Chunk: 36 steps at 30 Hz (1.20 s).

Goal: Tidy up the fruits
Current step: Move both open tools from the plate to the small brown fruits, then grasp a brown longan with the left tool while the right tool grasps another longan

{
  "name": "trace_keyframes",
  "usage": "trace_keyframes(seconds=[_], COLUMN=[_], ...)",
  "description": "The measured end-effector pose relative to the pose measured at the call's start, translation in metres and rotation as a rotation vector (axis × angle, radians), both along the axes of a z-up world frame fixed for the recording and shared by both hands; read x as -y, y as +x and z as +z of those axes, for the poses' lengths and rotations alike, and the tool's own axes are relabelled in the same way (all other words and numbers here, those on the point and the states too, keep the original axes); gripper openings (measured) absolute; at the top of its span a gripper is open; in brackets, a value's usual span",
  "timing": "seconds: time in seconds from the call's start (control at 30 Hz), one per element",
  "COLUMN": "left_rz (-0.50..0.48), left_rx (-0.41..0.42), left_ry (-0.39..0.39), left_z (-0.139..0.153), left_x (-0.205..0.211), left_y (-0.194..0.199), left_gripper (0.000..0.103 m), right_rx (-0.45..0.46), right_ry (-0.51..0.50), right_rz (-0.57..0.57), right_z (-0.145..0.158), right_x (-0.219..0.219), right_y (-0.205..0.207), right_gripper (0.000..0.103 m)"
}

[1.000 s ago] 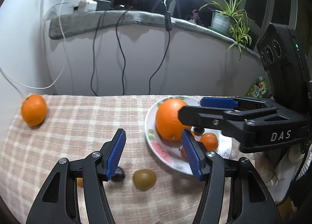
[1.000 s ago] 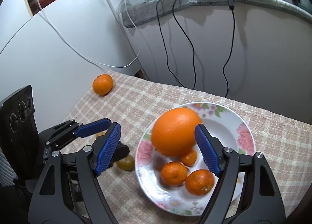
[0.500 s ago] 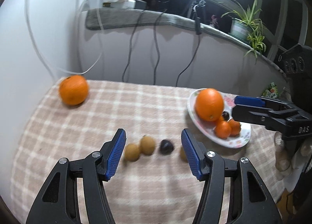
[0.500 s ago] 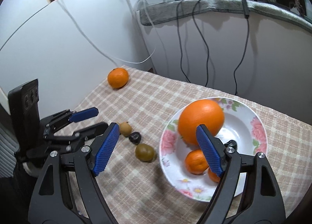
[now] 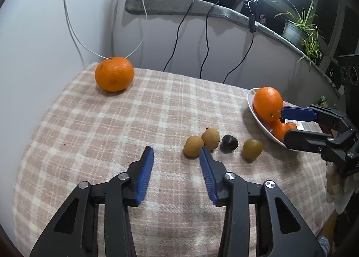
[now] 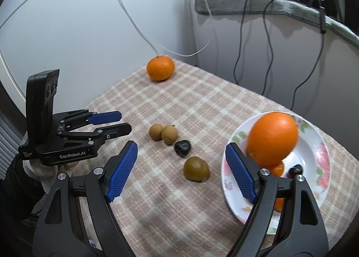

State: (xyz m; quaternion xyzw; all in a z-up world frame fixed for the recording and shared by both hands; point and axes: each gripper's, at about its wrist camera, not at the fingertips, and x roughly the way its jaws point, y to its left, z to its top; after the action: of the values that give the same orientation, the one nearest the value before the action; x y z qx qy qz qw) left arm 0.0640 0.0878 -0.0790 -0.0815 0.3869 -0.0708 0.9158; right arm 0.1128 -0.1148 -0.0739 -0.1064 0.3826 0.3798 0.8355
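Note:
A floral white plate (image 6: 318, 145) holds a big orange (image 6: 272, 137), small tangerines (image 6: 277, 168) and a dark fruit (image 6: 295, 170). The plate also shows in the left wrist view (image 5: 260, 118). On the checked cloth lie two tan longans (image 5: 202, 141), a dark chestnut-like fruit (image 5: 228, 142) and a green-brown kiwi (image 5: 252, 148). A lone orange (image 5: 114, 73) sits at the far left corner. My left gripper (image 5: 176, 156) is open and empty above the cloth. My right gripper (image 6: 181, 151) is open and empty, low beside the plate.
Walls close the table at the back and left. Cables (image 5: 202, 39) hang down the back wall from a grey ledge (image 5: 179, 8) with a power strip and a potted plant (image 5: 298, 26). The cloth's front and right edges drop off.
Both grippers have pulled back from the plate. The left one has swung left toward the loose fruits and the lone orange. Both stay open and empty.

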Motion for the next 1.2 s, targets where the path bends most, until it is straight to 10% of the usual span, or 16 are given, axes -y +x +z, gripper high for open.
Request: trace_keyframes(seconds=[0.23, 0.4, 1.2], left_rz=[-0.054, -0.077, -0.119], left_rx=[-0.017, -0.029, -0.078], left_ry=[0.009, 0.028, 0.038], left_z=[-0.007, -0.011, -0.029], left_x=[0.010, 0.018, 0.022], left_y=[0.005, 0.012, 0.033], left_gripper=[0.033, 0.027, 0.020], right_rx=[-0.053, -0.126, -0.240], right_ry=[-0.012, -0.028, -0.091], right_rz=[0.055, 0.071, 0.094], right_z=[-0.011, -0.026, -0.061], right_x=[-0.026, -0.043, -0.072], right_y=[0.012, 0.030, 0.066], right_gripper=[0.079, 0.057, 0.040])
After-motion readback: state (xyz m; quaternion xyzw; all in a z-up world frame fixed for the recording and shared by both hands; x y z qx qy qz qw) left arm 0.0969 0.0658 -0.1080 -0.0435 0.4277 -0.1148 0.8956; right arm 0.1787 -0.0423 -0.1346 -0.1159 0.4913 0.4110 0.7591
